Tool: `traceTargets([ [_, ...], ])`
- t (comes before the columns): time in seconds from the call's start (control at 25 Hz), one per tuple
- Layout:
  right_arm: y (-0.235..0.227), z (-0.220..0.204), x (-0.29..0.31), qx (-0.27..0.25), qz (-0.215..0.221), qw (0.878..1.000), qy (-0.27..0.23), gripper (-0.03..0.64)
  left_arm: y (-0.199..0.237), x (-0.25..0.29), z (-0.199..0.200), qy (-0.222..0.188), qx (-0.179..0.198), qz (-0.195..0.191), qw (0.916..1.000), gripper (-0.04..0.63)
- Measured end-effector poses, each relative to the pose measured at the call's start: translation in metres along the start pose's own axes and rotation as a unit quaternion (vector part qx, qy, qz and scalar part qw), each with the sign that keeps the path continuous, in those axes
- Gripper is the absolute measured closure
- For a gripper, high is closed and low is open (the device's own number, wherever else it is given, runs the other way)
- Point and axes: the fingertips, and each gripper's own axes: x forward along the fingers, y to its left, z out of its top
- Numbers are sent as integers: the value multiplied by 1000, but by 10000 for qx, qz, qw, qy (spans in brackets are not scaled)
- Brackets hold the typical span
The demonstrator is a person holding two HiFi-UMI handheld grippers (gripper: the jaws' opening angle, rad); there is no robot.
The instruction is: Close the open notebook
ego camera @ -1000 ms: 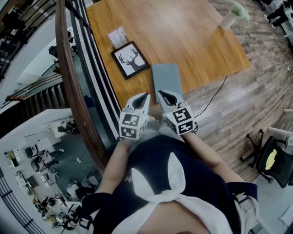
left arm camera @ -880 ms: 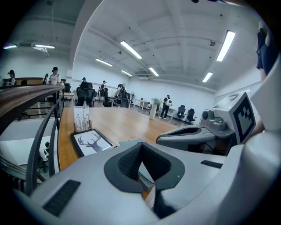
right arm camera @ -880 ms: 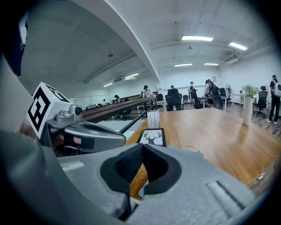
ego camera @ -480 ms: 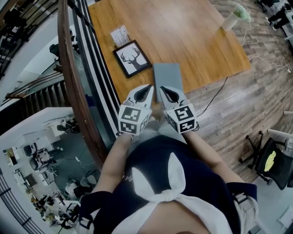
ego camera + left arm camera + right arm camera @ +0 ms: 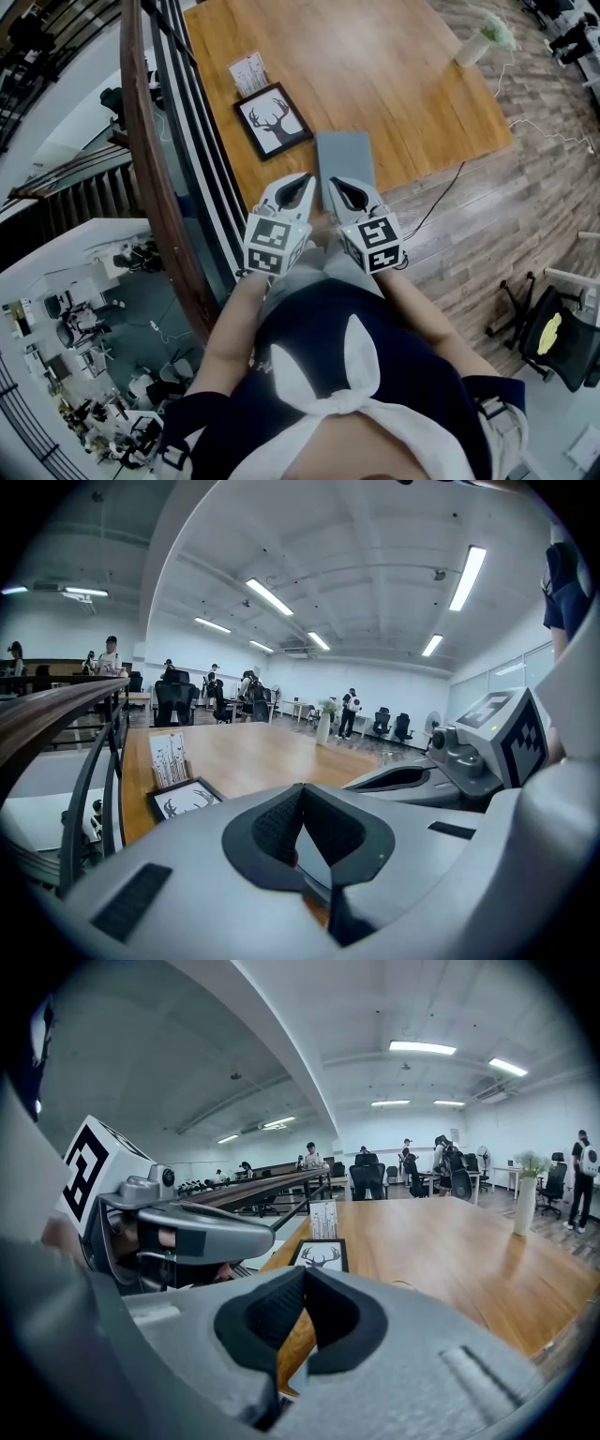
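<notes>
Both pairs of jaws are closed on nothing. The grey notebook (image 5: 343, 157) lies at the tabletop's (image 5: 403, 84) near edge and looks already shut. It is straight ahead of my right gripper (image 5: 332, 185), its long axis running away from me. My left gripper (image 5: 303, 180) hangs just beside, 1 step off-line.

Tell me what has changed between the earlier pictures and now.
The left gripper moved forward towards the wooden table and now lies level beside the right gripper. Nothing was taken hold of or let go. The closed grey notebook, the black-framed deer picture and the right gripper stayed in place.
</notes>
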Motion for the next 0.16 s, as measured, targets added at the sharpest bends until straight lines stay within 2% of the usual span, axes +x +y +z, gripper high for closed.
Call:
traceTargets([
  [0.16,3,-3,-1,-18,24,10000,59,620,6,-4,-1,19,-66,65,10000,578],
])
